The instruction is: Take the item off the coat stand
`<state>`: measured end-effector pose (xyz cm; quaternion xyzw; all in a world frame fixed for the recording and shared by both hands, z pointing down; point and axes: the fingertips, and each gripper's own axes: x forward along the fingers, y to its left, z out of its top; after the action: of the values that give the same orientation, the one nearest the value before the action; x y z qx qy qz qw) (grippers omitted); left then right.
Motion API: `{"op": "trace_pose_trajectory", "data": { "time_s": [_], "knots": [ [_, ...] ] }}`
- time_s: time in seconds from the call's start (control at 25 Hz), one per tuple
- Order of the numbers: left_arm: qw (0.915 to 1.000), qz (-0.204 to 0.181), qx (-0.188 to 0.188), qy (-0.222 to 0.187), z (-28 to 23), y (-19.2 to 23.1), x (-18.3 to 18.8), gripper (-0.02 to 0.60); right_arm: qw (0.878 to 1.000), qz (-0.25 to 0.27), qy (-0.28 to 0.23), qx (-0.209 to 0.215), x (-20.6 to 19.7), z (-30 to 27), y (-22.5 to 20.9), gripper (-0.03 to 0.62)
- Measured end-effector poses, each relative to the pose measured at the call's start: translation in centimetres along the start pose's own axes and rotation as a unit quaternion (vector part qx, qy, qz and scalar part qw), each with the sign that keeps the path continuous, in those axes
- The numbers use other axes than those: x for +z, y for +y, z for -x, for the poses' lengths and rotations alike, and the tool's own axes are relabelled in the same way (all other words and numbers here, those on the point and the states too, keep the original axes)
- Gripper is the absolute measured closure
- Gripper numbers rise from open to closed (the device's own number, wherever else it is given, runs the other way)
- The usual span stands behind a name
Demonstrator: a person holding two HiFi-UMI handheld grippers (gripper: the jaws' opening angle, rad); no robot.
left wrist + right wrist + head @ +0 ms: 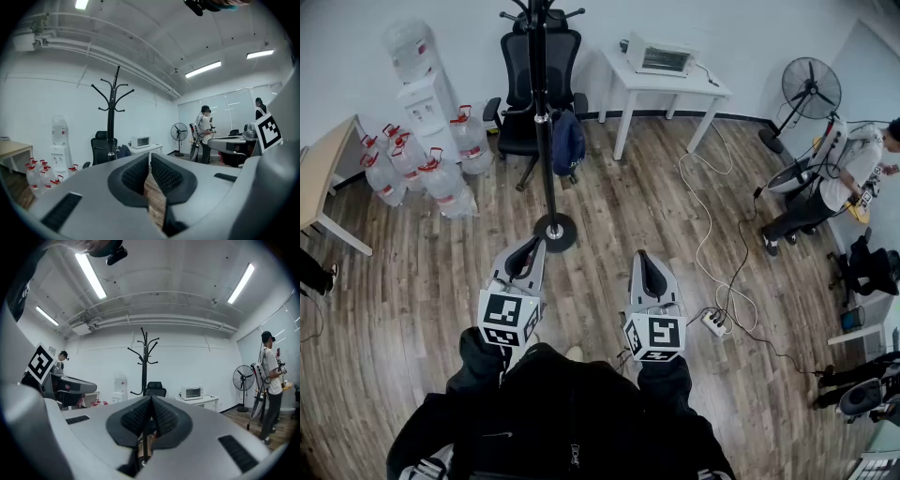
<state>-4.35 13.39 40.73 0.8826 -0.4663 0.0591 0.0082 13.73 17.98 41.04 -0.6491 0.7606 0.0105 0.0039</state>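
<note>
Both claws clenched, nothing between jaws: left claw (528, 251), right claw (648, 262). Dark blue item (568, 142) hangs partway down stand (547, 169), well ahead of me. I judge risk: reaching in shut, I knock item; hard tug tips stand toward chair (569, 56).

Black coat stand (542, 112), navy item (568, 141)

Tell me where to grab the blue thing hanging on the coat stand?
Probably its top, near where it hangs. The dark blue item droops low on the coat stand, on the pole's right side in the head view. Come from that right front side: the pole blocks the left and the black chair sits behind. Then lift it up and off.
</note>
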Motion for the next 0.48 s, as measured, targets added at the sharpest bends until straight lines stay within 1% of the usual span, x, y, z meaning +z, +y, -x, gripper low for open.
{"op": "trace_pose_trajectory", "data": {
  "time_s": [0.28, 0.48],
  "knots": [
    [1.0000, -0.004, -0.004, 0.001, -0.6, 0.0, 0.0, 0.545, 1.000, -0.016, -0.003, -0.002, -0.2, -0.4, -0.3, 0.579],
    [1.0000, -0.003, -0.005, 0.005, -1.5, 0.0, -0.1, 0.545, 1.000, -0.013, 0.002, -0.002, -0.4, -0.8, -0.6, 0.579]
  ]
}}
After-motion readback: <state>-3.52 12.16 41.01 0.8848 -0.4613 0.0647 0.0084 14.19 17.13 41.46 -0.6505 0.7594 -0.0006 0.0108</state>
